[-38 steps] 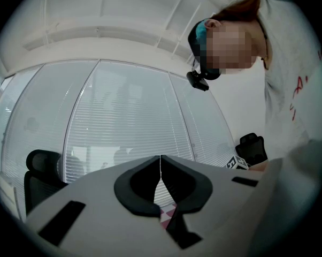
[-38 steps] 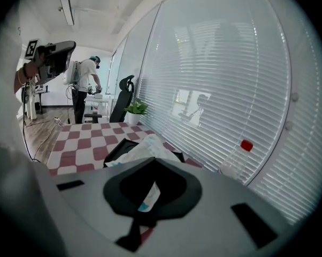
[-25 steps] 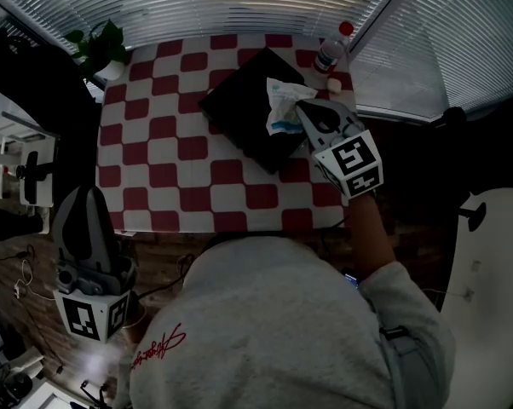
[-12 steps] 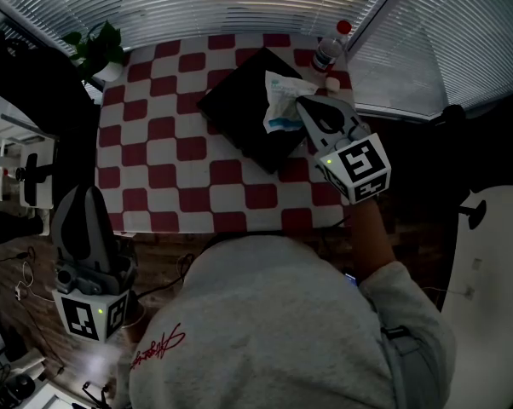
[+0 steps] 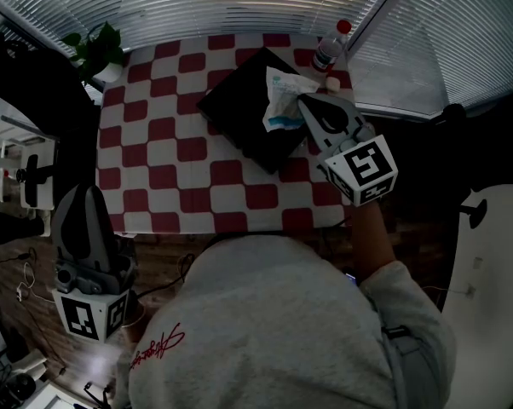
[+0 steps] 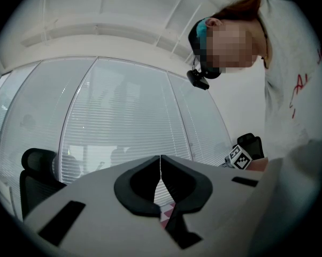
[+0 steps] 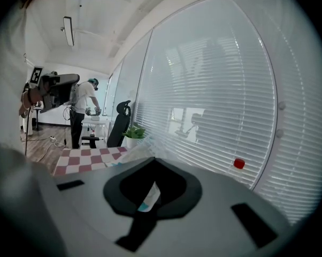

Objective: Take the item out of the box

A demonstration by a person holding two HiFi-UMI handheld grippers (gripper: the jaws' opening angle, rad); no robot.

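Left gripper [image 5: 88,194]: fingers pressed together, nothing between them; well left of the black box [image 5: 238,116], off the worktop [image 5: 154,147].
Worktop: red-and-white checked, under the box.
Packet [image 5: 282,100]: white and blue, over the box's right half.
Right gripper [image 5: 302,102]: fingers clamped on the packet's edge, at the box's right side.
Bottle [image 5: 329,54]: red-capped, just beyond the box's right corner.
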